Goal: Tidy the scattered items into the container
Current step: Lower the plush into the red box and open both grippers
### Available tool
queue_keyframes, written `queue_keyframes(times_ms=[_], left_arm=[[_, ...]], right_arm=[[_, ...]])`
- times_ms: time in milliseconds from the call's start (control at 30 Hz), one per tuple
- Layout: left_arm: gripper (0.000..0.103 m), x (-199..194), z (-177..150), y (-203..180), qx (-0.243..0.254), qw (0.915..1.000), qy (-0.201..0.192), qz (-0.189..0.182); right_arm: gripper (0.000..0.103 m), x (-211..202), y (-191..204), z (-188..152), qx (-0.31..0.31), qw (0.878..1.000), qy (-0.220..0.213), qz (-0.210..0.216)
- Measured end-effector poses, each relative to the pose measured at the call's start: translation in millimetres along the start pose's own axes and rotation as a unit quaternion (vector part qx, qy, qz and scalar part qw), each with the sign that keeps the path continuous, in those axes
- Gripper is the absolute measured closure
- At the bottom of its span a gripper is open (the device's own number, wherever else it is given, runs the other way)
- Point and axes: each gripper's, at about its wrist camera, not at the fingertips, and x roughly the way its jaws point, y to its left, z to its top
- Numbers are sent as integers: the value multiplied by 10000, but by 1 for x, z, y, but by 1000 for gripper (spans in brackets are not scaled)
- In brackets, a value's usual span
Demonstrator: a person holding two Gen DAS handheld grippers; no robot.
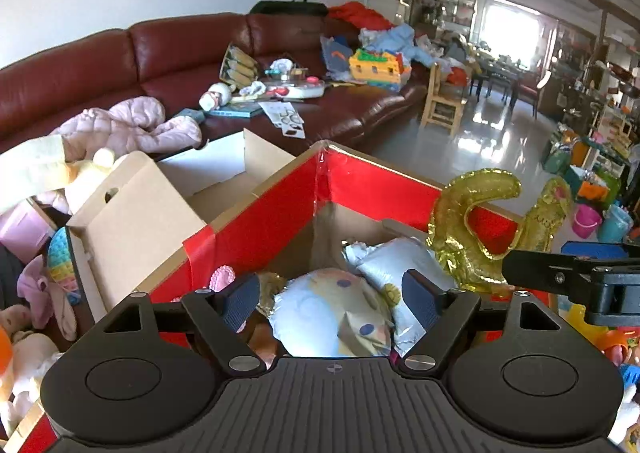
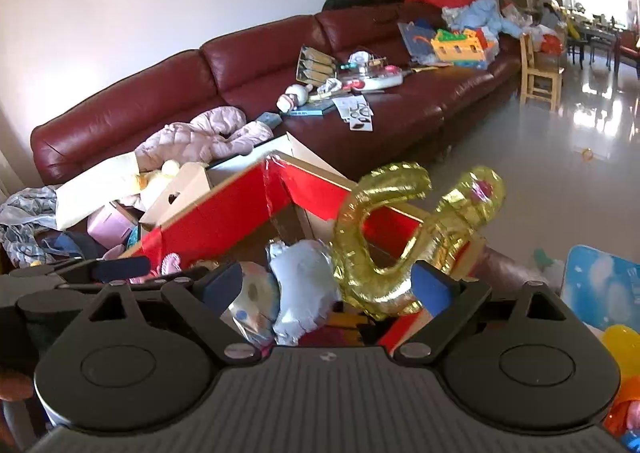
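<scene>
A cardboard box with red tape on its rim (image 1: 380, 181) (image 2: 224, 209) stands in front of me. Inside lie a pale blue printed foil balloon (image 1: 332, 313) (image 2: 256, 301), a silver foil balloon (image 1: 384, 257) (image 2: 300, 273) and a pink toy (image 1: 222, 279). A gold foil balloon (image 1: 472, 221) (image 2: 380, 237) sticks up over the box's right rim. My left gripper (image 1: 330, 299) is open above the pale blue balloon. My right gripper (image 2: 328, 287) is open, with the gold balloon's lower part between its fingers; it also shows in the left wrist view (image 1: 576, 269).
A dark red sofa (image 1: 160, 65) (image 2: 248, 65) behind the box holds a pink jacket (image 1: 128, 125), books, papers and toys. A second open cardboard box (image 1: 136, 205) stands left. A wooden chair (image 1: 440, 101) and glossy floor (image 1: 480, 145) lie right. Toys lie around both sides.
</scene>
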Motion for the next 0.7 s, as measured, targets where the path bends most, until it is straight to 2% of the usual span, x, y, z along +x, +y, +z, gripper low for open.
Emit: queue_keyframes(times_ms=[333, 500, 700], left_arm=[[8, -16, -5, -18, 131, 9999, -94, 21], [5, -39, -8, -32, 252, 9992, -292, -112], [5, -68, -12, -70, 661, 9960, -516, -302]], right_arm=[[10, -25, -9, -3, 99, 9998, 73, 138], [8, -58, -12, -7, 17, 9997, -3, 264], [7, -103, -28, -17, -68, 9996, -178, 196]])
